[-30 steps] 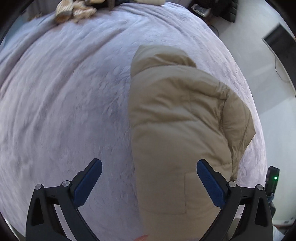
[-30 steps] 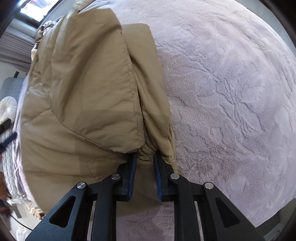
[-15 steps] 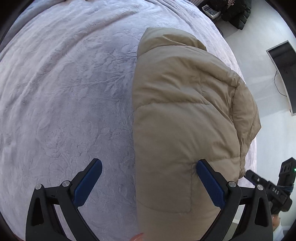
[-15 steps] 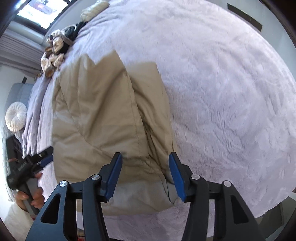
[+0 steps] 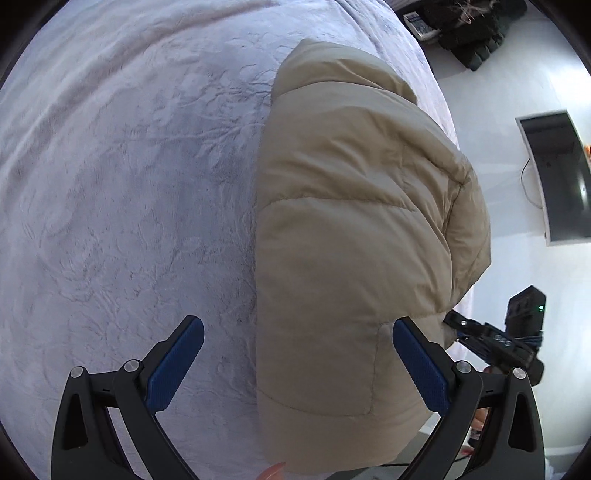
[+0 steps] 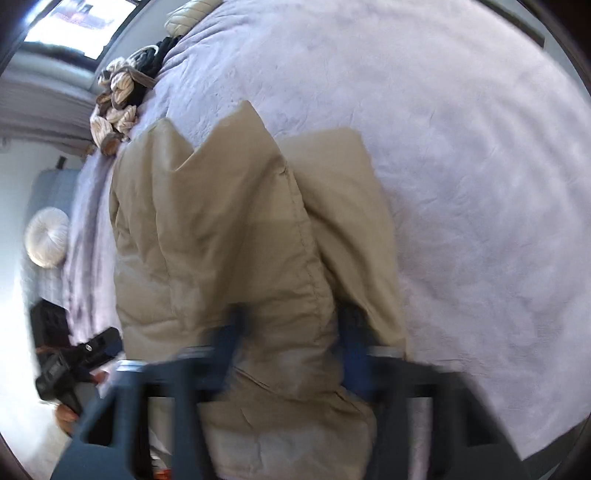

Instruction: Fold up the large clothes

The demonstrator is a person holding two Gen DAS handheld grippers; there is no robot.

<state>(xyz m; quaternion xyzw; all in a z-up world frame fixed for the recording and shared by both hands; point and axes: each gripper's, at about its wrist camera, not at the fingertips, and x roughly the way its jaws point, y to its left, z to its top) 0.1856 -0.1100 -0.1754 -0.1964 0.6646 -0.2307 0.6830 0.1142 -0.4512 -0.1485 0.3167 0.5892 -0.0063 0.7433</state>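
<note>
A tan puffer jacket lies folded lengthwise on the lilac bedspread, near the bed's right edge. My left gripper stands wide open just above the jacket's near left edge; its right finger hovers over the pocket seam. Beyond the jacket's right side, the right gripper's body shows. In the right wrist view the jacket has a sleeve laid over its body. My right gripper is blurred; its jaws are closing, with a ridge of the jacket's fold between them.
A heap of soft toys and dark cloth sits at the bed's far corner. A round white cushion lies beside the bed. A dark screen and a black pile are on the floor past the bed's edge.
The right gripper let go of the jacket's hem, opened and drew back upward, and now blurs over the fold. The left gripper sank closer to the jacket, still open.
</note>
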